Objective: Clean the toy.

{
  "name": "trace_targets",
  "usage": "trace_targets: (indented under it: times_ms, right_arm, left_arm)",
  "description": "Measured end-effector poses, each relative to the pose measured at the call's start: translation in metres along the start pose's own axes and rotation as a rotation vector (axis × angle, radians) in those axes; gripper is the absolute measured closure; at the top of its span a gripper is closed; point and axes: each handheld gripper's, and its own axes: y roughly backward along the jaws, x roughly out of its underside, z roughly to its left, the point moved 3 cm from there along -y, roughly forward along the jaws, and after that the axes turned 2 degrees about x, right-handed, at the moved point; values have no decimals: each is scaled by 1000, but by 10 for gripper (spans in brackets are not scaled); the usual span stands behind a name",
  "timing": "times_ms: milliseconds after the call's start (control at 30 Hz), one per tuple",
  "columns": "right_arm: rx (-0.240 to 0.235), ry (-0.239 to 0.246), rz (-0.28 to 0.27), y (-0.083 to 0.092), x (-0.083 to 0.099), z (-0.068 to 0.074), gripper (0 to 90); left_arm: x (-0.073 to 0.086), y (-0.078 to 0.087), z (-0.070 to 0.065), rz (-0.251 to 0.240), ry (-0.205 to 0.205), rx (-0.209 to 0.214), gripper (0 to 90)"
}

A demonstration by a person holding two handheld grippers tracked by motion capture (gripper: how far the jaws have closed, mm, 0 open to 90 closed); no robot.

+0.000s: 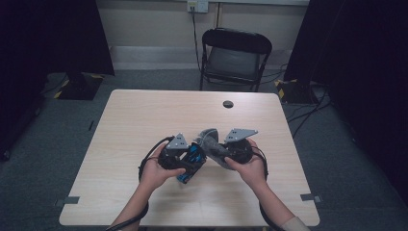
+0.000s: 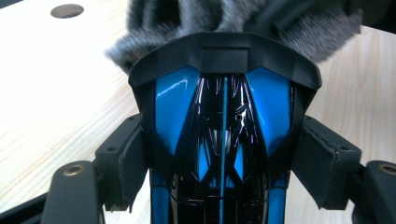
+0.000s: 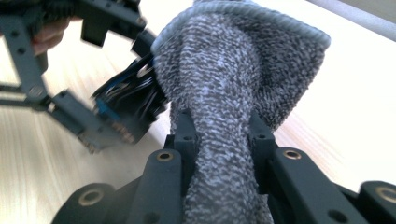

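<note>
Our left claw [image 2: 219,154] clamps the blue-and-black toy car [image 2: 223,140]; our right claw [image 3: 219,140] pinches the grey sock [image 3: 233,93] just ahead of it above the worktop [image 1: 144,115]. We judge sleeving is under way; next, align the sock's mouth with the car's nose.

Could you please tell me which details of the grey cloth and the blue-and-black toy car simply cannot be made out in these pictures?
- Grey cloth: its lower end runs off the bottom edge of the right gripper view, behind the right gripper.
- Blue-and-black toy car: its wheels and underside are hidden by its own body and the left gripper.
- Whether cloth touches car: blurred.
</note>
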Motion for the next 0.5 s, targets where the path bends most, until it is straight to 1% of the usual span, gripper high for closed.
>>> trace_targets:
  times_ms: [67,100,200,267,367,467,500]
  right_arm:
    - [-13,6,3,1,4,2,721]
    - [-19,9,6,1,5,2,721]
    - [-34,18,16,4,12,3,722]
    - [-32,15,26,7,19,1,721]
    - [-13,-7,38,9,28,-3,721]
    - [23,-48,33,10,35,-12,721]
    - [35,-53,33,10,36,-15,721]
  left_arm:
    - [-1,-2,0,14,-12,-12,255]
    - [-1,-3,-1,23,-16,-11,255]
    - [-2,-7,-2,30,-19,-11,255]
    - [-1,-9,-2,32,-17,-4,255]
    - [1,-13,-3,24,-9,3,255]
    - [3,-18,-5,19,-9,10,255]
    - [4,-19,-5,28,-10,13,255]
